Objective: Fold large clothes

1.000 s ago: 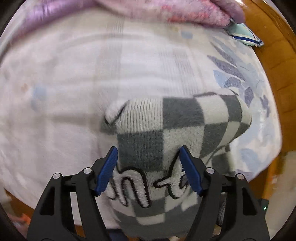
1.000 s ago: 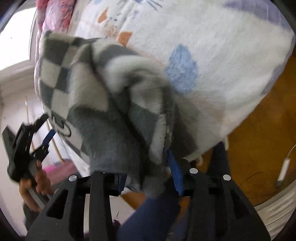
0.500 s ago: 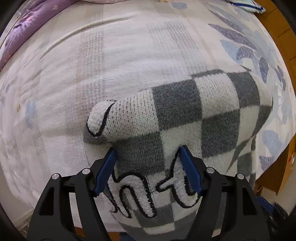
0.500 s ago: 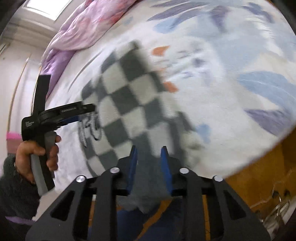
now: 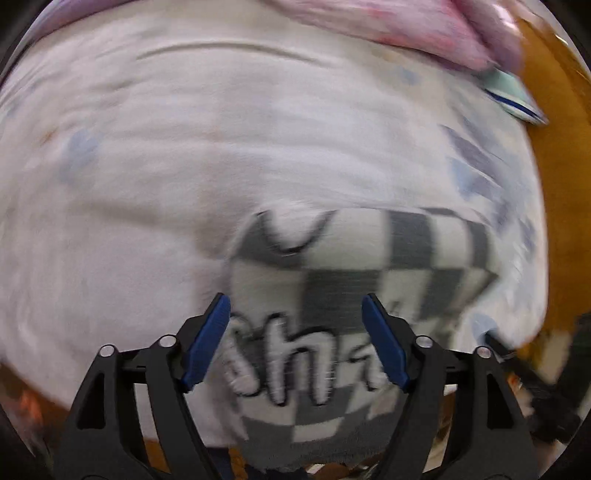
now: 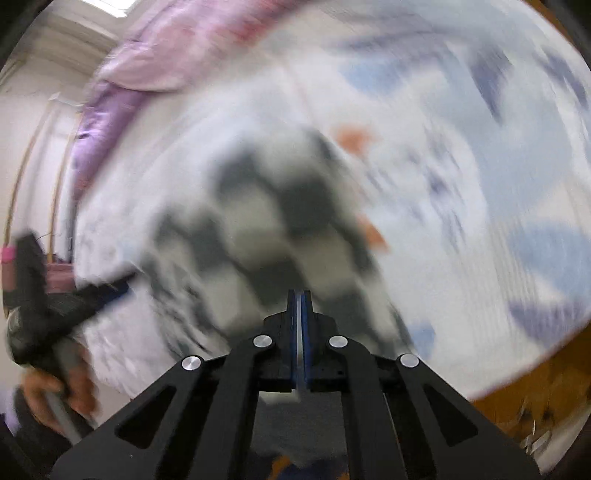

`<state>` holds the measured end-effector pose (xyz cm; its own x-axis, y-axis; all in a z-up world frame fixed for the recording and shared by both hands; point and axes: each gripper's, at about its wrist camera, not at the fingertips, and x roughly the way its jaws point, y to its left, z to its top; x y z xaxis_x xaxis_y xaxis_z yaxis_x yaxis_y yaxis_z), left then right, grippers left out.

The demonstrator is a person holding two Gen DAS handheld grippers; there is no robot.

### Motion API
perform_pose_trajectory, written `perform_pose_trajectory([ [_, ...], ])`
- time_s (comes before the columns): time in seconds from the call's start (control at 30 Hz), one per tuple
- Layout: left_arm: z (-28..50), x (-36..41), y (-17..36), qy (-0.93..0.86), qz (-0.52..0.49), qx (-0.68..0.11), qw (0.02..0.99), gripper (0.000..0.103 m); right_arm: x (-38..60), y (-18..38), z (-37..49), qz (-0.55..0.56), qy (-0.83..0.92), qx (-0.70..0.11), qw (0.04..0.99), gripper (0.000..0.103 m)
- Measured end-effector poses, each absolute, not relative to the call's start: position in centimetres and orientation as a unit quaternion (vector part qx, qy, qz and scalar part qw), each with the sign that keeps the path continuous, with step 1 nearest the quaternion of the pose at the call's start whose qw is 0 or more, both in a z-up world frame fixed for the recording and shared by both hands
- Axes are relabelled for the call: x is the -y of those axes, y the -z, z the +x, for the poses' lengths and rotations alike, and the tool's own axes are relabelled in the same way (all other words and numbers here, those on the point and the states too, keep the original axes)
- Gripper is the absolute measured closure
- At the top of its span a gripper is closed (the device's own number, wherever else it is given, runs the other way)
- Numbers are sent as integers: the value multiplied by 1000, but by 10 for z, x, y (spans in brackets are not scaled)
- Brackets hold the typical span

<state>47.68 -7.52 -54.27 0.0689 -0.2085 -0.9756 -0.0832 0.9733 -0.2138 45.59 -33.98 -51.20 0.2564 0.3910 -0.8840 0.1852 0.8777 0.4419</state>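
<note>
Grey-and-white checked knit, the sweater (image 5: 354,280) lies bunched on the bed (image 5: 155,177) near its edge. The left gripper (image 5: 295,339) is opening above the lettering, pads clear of the cloth. The right gripper (image 6: 299,306) is pressed together on nothing (blurred, though). With neither holding, I judge the overhanging hem may drag the fold off the bed.

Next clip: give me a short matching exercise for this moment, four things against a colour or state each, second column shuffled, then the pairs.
Things:
1. left gripper
2. right gripper
3. sweater
4. duvet

Colour or state:
A. pink, bunched at the far edge of the bed
B. jaws shut, nothing visibly pinched
C. grey and white checks
D. jaws wide and opening, sweater below them

Pairs: 1-D, 2-B, 3-C, 4-A
</note>
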Motion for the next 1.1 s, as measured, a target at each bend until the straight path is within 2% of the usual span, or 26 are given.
perform_pose_trajectory([
  [0.1, 479, 79, 561, 43, -98, -704, 702, 23, 309, 519, 501, 165, -84, -603, 776, 100],
  [0.2, 488, 85, 576, 47, -72, -702, 707, 13, 302, 555, 524, 109, -57, -627, 769, 103],
  [0.33, 503, 80, 606, 64, -119, -729, 671, 9, 332, 610, 528, 151, -36, -657, 738, 103],
  [0.5, 514, 92, 623, 74, -114, -741, 658, 7, 347, 629, 534, 164, -24, -667, 726, 103],
  [0.67, 514, 92, 629, 77, -117, -737, 661, 4, 344, 631, 539, 153, -20, -672, 724, 103],
  [0.77, 511, 83, 625, 99, -135, -738, 654, 4, 343, 613, 534, 172, -12, -665, 727, 103],
  [0.83, 504, 68, 619, 116, -165, -741, 641, 4, 346, 583, 514, 207, -24, -644, 736, 101],
  [0.87, 498, 60, 616, 130, -178, -741, 634, 4, 345, 573, 501, 220, -39, -639, 736, 97],
  [0.93, 482, 44, 610, 163, -196, -740, 622, 4, 339, 563, 476, 227, -56, -641, 731, 97],
  [1.1, 426, 17, 609, 171, -210, -736, 620, 4, 321, 579, 399, 220, -68, -674, 702, 97],
])
